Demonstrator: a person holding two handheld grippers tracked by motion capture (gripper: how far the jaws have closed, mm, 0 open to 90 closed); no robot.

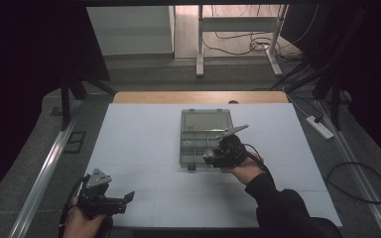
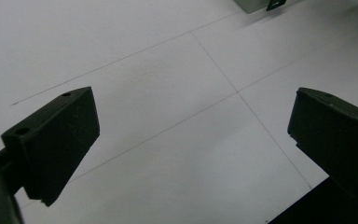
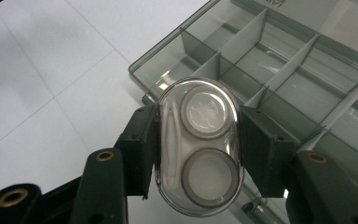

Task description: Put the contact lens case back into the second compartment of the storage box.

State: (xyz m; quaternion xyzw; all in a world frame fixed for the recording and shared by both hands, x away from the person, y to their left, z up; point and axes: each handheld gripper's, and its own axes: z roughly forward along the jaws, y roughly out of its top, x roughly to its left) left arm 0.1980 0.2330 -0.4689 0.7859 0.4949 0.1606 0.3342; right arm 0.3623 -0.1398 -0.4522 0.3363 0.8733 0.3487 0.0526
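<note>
A clear oval contact lens case (image 3: 199, 147) with two round wells and a white stick inside is clamped between the black jaws of my right gripper (image 3: 196, 144). It hangs over the near corner of an open grey divided organizer box (image 3: 279, 70). From above, the right gripper (image 1: 213, 157) sits at the box's (image 1: 206, 136) front right part, held by a hand in a dark sleeve. My left gripper (image 1: 128, 198) rests near the table's front left corner, jaws wide apart over bare white surface (image 2: 177, 116) with nothing between them.
The white table top (image 1: 144, 144) has thin pencil grid lines. The box lid (image 1: 206, 119) lies open toward the far side. A power strip (image 1: 319, 126) and cables lie on the floor to the right. A metal rail (image 1: 44, 168) runs along the left.
</note>
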